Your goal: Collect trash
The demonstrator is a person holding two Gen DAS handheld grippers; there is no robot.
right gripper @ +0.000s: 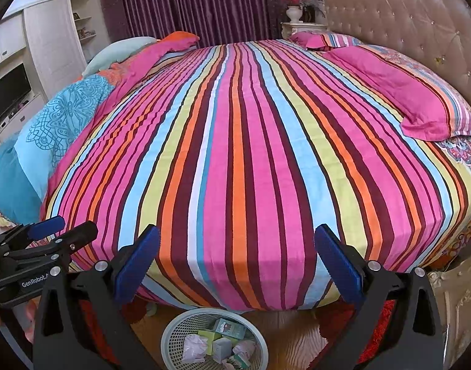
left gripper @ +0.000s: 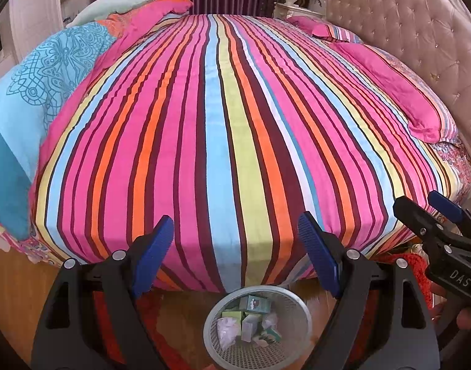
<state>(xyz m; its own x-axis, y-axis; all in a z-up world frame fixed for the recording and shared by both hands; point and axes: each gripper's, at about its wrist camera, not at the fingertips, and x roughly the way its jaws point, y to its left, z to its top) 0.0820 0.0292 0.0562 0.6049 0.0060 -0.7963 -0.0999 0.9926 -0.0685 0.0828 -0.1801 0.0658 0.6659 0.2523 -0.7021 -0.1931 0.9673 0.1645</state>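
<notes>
Left wrist view
- Left gripper (left gripper: 235,234): jaws spread wide, nothing between the blue pads (left gripper: 156,252); aimed down over the near edge of the bed.
- Waste basket (left gripper: 300,339): grey mesh, round, on the wooden floor directly below and just ahead of the spread jaws, against the bed's near edge.
- Trash (left gripper: 248,320): small cartons and crumpled paper, lying inside the basket.
- Striped bedsheet (left gripper: 229,117): fills the view ahead of the jaws, smooth, pink, orange, blue and yellow bands.
- Right gripper (left gripper: 427,208): to the right of the left jaws, seen side-on; jaws apart, empty.
- Pink pillow (left gripper: 399,89): far right ahead, against the tufted headboard (left gripper: 420,21).
- Blue quilt (left gripper: 35,86): bunched, far left ahead.

Right wrist view
- Right gripper (right gripper: 237,245): jaws apart, pads (right gripper: 337,262) clear of any object; over the bed's near edge.
- Waste basket (right gripper: 180,330): below the jaws, slightly towards the left finger; trash (right gripper: 220,342) in it.
- Left gripper (right gripper: 65,225): to the left of the right jaws, fingers apart.
- Striped bedsheet (right gripper: 241,138): ahead, flat.
- Television (right gripper: 8,92): far left, on a white cabinet.
</notes>
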